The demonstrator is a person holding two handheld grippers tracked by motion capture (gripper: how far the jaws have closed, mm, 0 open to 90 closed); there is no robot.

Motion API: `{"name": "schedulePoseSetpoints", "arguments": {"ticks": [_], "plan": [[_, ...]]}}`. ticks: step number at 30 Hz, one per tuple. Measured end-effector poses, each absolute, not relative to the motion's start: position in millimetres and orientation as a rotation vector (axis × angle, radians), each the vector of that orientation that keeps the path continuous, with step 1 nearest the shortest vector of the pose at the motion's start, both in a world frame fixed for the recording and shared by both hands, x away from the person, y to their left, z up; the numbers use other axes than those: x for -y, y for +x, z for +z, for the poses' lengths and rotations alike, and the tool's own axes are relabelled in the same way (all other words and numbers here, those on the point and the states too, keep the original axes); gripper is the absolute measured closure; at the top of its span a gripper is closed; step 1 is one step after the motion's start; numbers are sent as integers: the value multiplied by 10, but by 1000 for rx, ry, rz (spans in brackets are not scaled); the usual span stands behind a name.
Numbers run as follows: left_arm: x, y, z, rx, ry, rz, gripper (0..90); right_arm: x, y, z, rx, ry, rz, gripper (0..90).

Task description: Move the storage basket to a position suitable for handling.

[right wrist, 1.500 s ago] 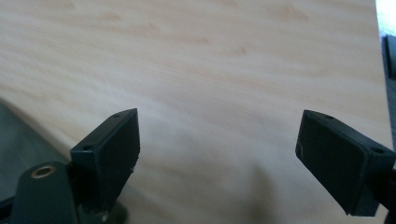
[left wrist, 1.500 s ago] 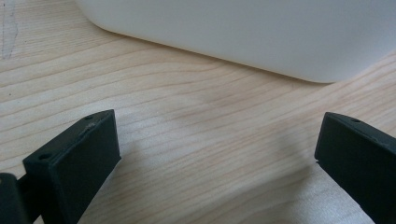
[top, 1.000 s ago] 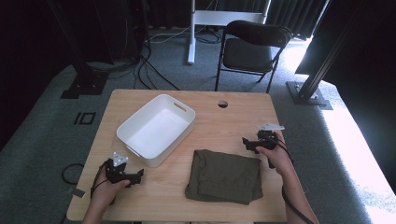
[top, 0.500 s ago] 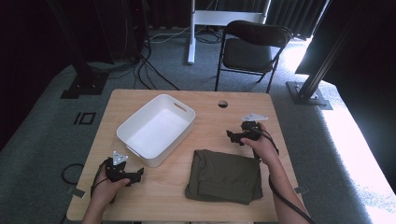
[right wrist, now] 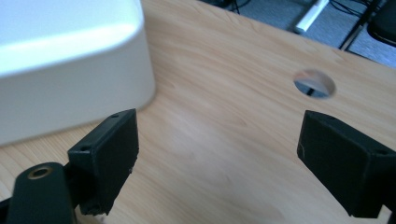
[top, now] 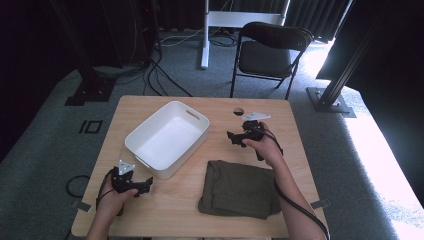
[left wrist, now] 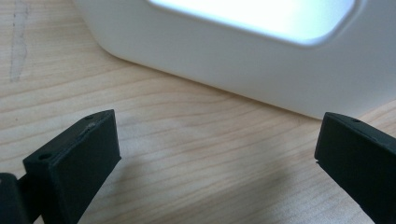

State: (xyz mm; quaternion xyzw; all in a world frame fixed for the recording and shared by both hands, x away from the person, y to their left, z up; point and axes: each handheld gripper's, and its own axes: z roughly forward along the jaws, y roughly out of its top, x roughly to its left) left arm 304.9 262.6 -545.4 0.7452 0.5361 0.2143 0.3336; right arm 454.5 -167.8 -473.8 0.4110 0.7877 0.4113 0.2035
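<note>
A white rectangular tub [top: 167,138] stands empty on the left half of the wooden table [top: 165,210]. A folded olive-green cloth [top: 240,190] lies at the front right. My left gripper [top: 148,183] rests low near the tub's front corner, open, with bare wood between its jaws and the tub's wall [left wrist: 243,60] just ahead. My right gripper [top: 231,137] hovers right of the tub, above the cloth's far edge, open and pointing left at the tub's corner [right wrist: 70,70]. Nothing is held by either.
A round cable hole [top: 239,111] [right wrist: 314,83] pierces the table behind my right gripper. A black folding chair [top: 272,50] and a white stand's foot [top: 206,35] are beyond the table. Cables [top: 160,65] run over the grey carpet.
My right gripper has moved left and farther back, from the table's right side toward the tub. The left gripper has stayed put.
</note>
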Motion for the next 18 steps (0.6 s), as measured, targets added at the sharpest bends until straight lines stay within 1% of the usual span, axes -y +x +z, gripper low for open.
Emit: {"name": "schedulePoseSetpoints", "arguments": {"ticks": [9,18], "plan": [[-2645,3113,-5394,-1394,1923,613,11,1357,4702,-4657,-2214,1131,1205,125],[-2743,3169,-5345,-1428,1875,643,11,1041,4911,-4637,-2215,1152,1233,125]]}}
